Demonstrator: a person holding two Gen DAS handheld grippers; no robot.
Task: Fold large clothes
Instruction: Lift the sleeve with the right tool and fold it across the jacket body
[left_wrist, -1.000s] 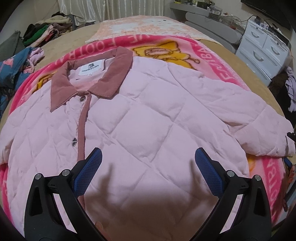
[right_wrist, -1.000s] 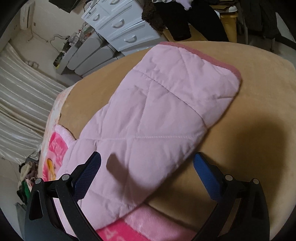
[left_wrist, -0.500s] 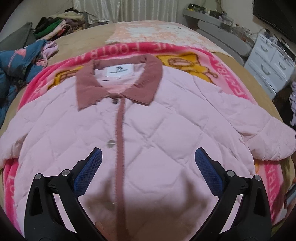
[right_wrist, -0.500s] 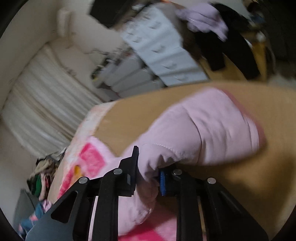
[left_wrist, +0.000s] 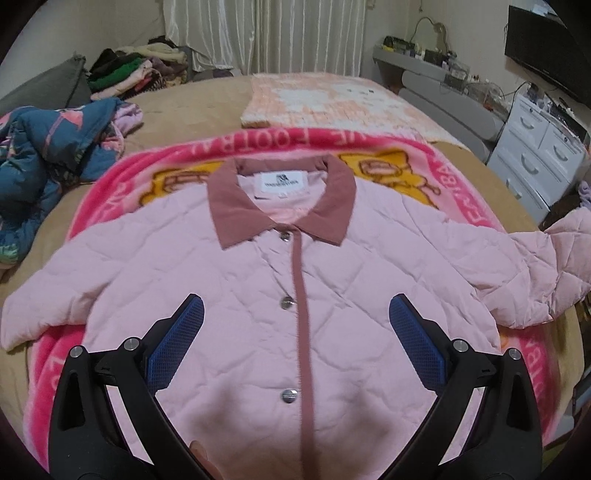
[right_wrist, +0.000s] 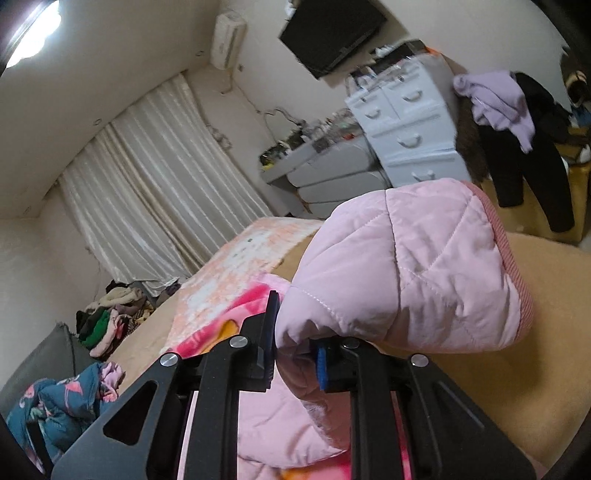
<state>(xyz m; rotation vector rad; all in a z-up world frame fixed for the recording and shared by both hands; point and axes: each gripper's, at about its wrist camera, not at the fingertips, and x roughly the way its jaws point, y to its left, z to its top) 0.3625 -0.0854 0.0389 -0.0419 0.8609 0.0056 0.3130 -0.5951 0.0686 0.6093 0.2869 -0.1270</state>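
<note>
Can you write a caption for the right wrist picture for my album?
Right gripper shut on the pink jacket's sleeve, lifting it above the bed.

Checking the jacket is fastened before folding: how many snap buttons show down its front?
3 on the pink jacket, beside its placket: one just under the collar, one mid-chest, one lower down. Any nearer the hem would be hidden below the view.

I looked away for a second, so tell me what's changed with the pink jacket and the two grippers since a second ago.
The right gripper, open over the sleeve a second ago, has shut on it and lifted it off the bed. The left gripper has drifted sideways to centre over the jacket, still open. The jacket body stays flat and buttoned on the pink blanket.
</note>
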